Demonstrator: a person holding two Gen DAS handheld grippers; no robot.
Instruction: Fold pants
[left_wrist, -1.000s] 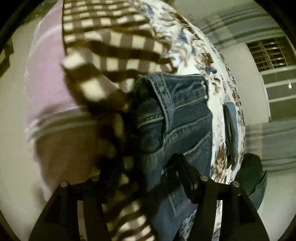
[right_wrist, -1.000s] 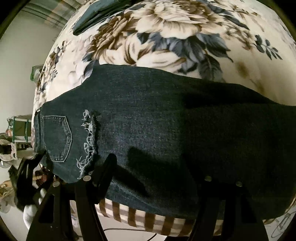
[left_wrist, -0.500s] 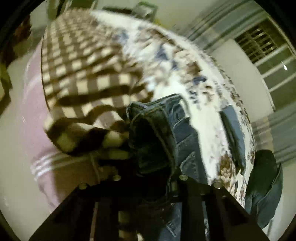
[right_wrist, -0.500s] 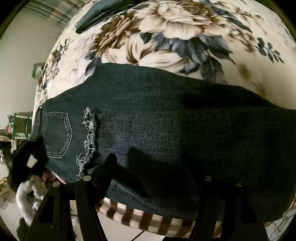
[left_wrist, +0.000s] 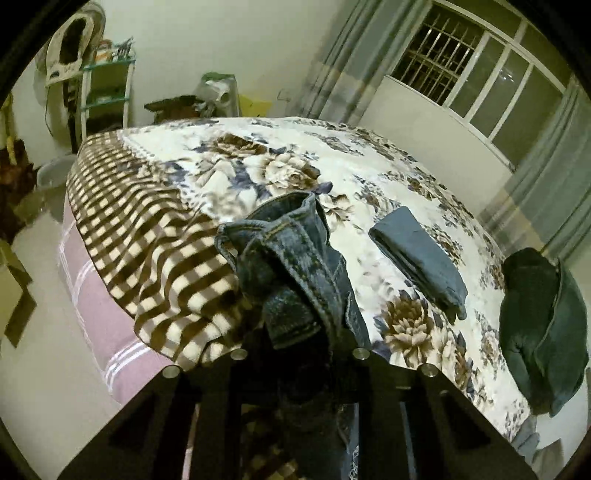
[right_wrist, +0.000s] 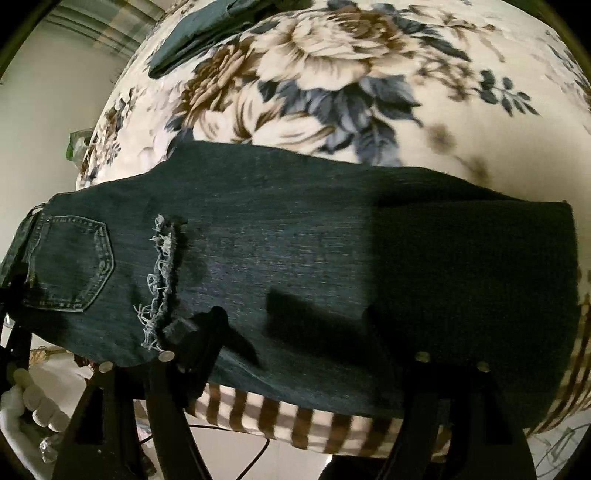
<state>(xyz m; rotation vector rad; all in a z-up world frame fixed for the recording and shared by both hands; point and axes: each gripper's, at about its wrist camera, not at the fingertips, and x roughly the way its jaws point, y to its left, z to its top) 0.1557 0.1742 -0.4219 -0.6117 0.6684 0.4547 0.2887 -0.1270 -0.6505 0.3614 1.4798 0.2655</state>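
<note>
My left gripper (left_wrist: 295, 354) pinches the jeans (left_wrist: 295, 258) waistband at six o'clock; my right gripper (right_wrist: 295, 332) is spread. The heavy denim could slip, spoiling the fold.

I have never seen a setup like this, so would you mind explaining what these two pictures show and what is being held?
There is no robot here: a person carries a two-finger gripper in each hand, and each gripper has a fisheye camera looking along its fingers.

In the left view, the left gripper is shut on the bunched waistband of the jeans, lifted above the floral bedspread. Folded blue pants and a dark green cushion lie further along the bed.

In the right view, the right gripper sits open at the near edge of the same jeans, spread flat, with the checked blanket beneath.
</note>
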